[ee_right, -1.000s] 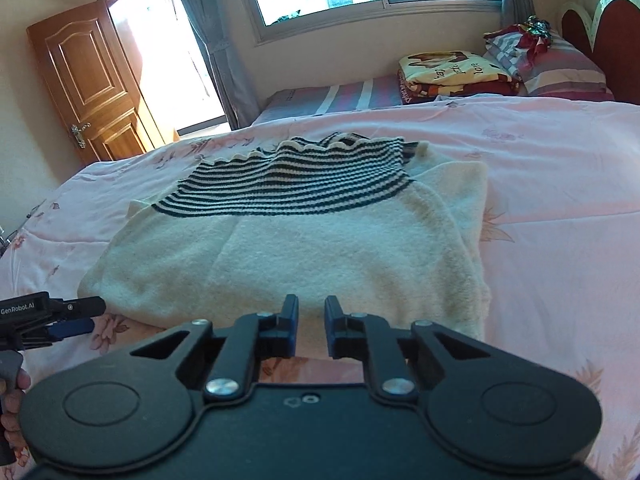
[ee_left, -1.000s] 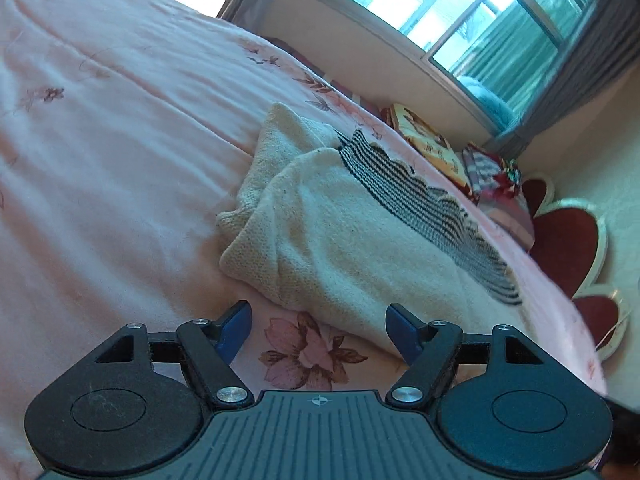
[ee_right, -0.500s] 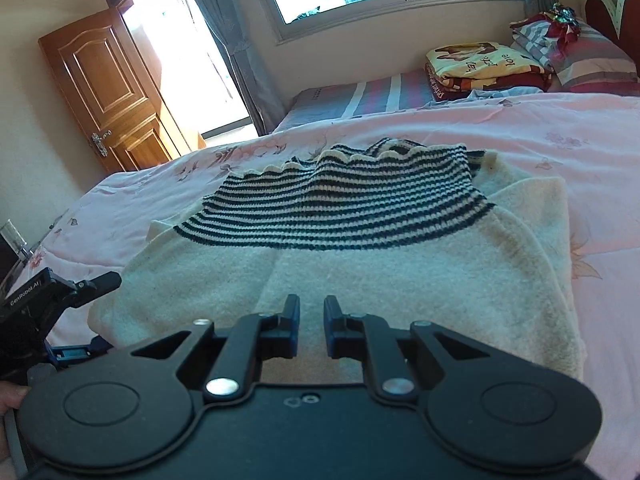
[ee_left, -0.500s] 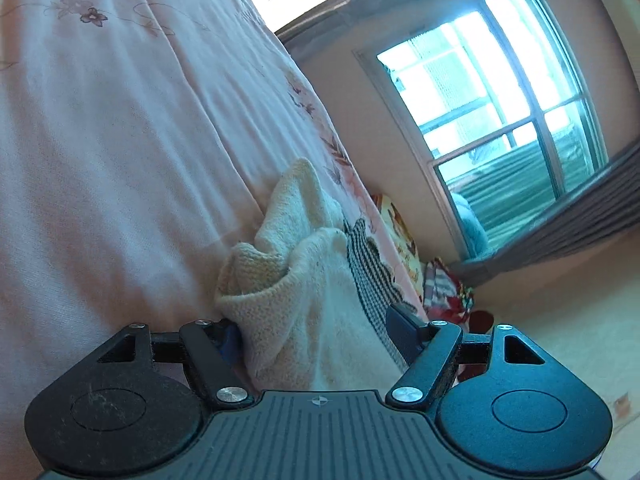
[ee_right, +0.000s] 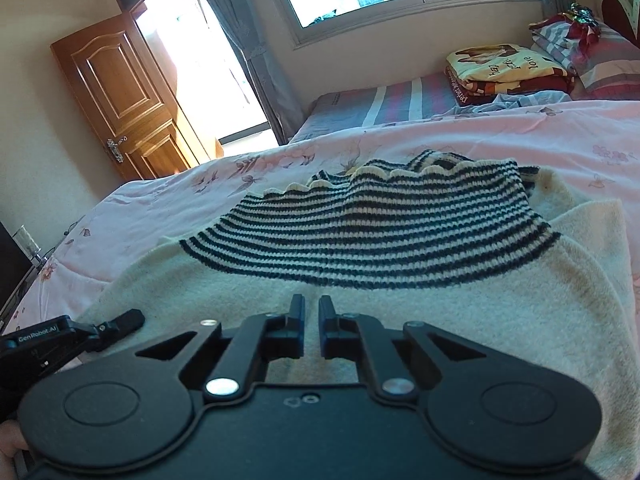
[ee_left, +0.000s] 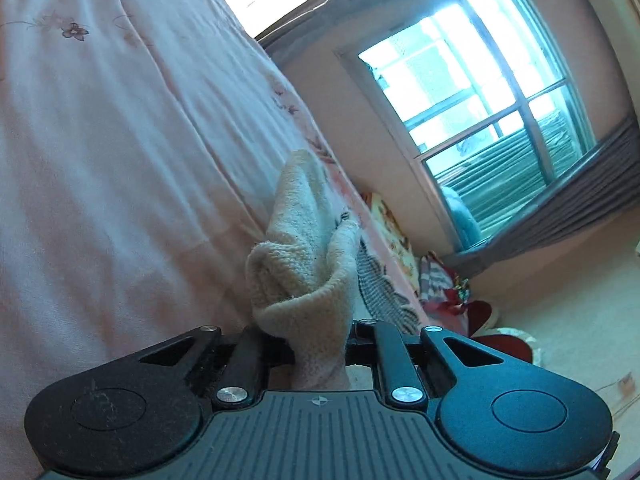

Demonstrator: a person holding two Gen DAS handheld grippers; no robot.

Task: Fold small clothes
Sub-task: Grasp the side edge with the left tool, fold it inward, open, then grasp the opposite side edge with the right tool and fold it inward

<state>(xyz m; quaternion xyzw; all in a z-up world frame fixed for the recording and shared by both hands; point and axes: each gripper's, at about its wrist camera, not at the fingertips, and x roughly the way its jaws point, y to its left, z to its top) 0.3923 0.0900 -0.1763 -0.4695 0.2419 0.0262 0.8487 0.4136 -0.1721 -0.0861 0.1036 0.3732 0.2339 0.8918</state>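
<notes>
A cream knitted sweater (ee_right: 400, 300) with a black-and-white striped upper part (ee_right: 380, 232) lies spread on the pink floral bed. My left gripper (ee_left: 318, 344) is shut on the sweater's left edge (ee_left: 308, 276), which bunches up between its jaws. The left gripper also shows at the lower left of the right wrist view (ee_right: 116, 326), at the sweater's left edge. My right gripper (ee_right: 311, 320) hovers just above the sweater's near hem, jaws almost closed with a narrow gap and nothing between them.
The pink bedspread (ee_right: 560, 140) runs around the sweater. Folded blankets (ee_right: 504, 72) and pillows (ee_right: 592, 48) sit at the far right by the window. A wooden door (ee_right: 120, 100) stands at the far left. The bed's left edge (ee_right: 48, 272) is near the left gripper.
My left gripper moved onto the sweater's left edge and closed on it, bunching the cloth. My right gripper moved forward over the near hem, staying nearly closed.
</notes>
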